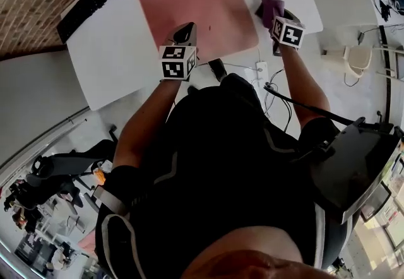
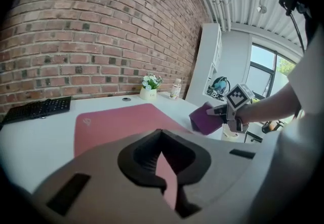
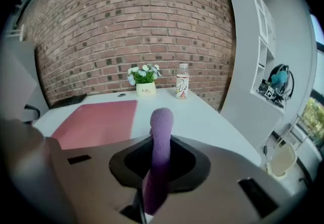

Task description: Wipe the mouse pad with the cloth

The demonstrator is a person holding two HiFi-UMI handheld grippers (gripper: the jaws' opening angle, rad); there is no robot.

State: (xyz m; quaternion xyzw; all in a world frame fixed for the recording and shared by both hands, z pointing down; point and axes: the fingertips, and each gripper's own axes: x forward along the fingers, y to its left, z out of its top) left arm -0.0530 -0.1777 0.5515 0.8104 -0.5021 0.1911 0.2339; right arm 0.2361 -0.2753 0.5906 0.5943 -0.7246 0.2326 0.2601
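The pink mouse pad (image 1: 196, 3) lies flat on the white table (image 1: 113, 63). My left gripper (image 1: 185, 33) sits at the pad's near edge, jaws together and holding nothing. In the left gripper view only a sliver of pink pad shows behind the left gripper (image 2: 161, 153). My right gripper (image 1: 273, 16) is just off the pad's right edge, shut on the purple cloth (image 1: 271, 5). The cloth (image 3: 161, 132) stands up from between the jaws in the right gripper view, with the mouse pad (image 3: 98, 119) to the left. The left gripper view shows the cloth (image 2: 205, 119) held above the table.
A black keyboard (image 1: 91, 1) lies left of the pad. At the table's far side, against the brick wall, stand a small flower pot (image 3: 145, 86) and a bottle (image 3: 182, 86). A white shelf unit (image 3: 263, 50) stands to the right. Cables trail on the floor (image 1: 278, 98).
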